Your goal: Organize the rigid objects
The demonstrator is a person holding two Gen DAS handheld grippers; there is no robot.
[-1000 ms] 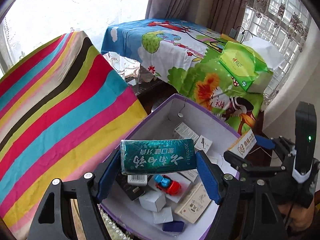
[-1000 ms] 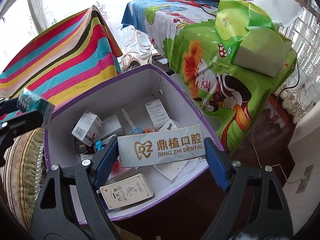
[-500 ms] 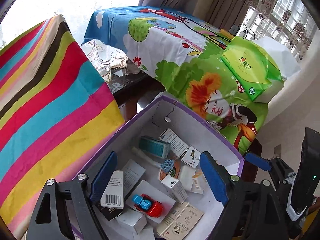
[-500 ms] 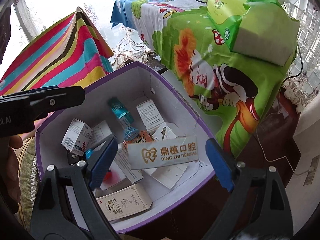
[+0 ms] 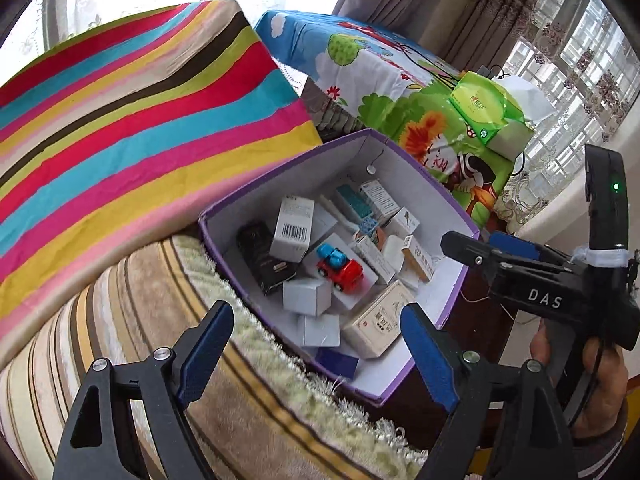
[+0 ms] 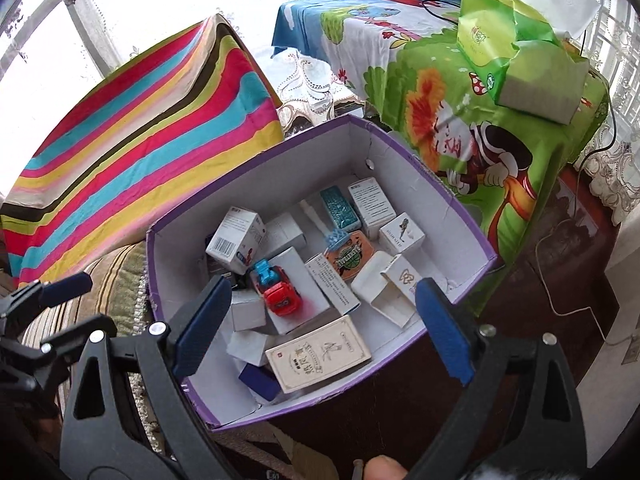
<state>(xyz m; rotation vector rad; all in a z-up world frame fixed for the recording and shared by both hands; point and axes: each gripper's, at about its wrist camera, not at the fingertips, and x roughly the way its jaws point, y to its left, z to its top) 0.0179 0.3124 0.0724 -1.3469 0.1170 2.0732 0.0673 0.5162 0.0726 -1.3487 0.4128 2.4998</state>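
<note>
A purple-rimmed cardboard box with white inside walls (image 6: pixel 404 184) sits ahead of and below both claws, holding the rigid objects being organized. The right claw (image 6: pixel 320 320) hovers over the box's near edge, jaws wide apart with nothing between them. The left claw (image 5: pixel 316 354) hangs over a striped plush cushion (image 5: pixel 120 340), off the box's near-left corner, also spread and empty.

Both claws seem free for the next pick. To do it well, each should approach a loose item squarely, close across its narrow faces, and lower it flat into a gap in the box instead of onto the pile.

Inside, just beyond the right claw's fingers, lie one red and blue toy car (image 6: pixel 276 286), one cream carton with dark printing (image 6: pixel 318 354), one teal textured box (image 6: pixel 340 208), one barcode-marked white carton (image 6: pixel 236 240), one orange badge-shaped packet (image 6: pixel 348 258), and roughly eight more small boxes, mostly white; overlap blurs the count. One green tissue pack (image 6: pixel 516 44) rests well beyond, on a cartoon-print cloth (image 6: pixel 400 60).
</note>
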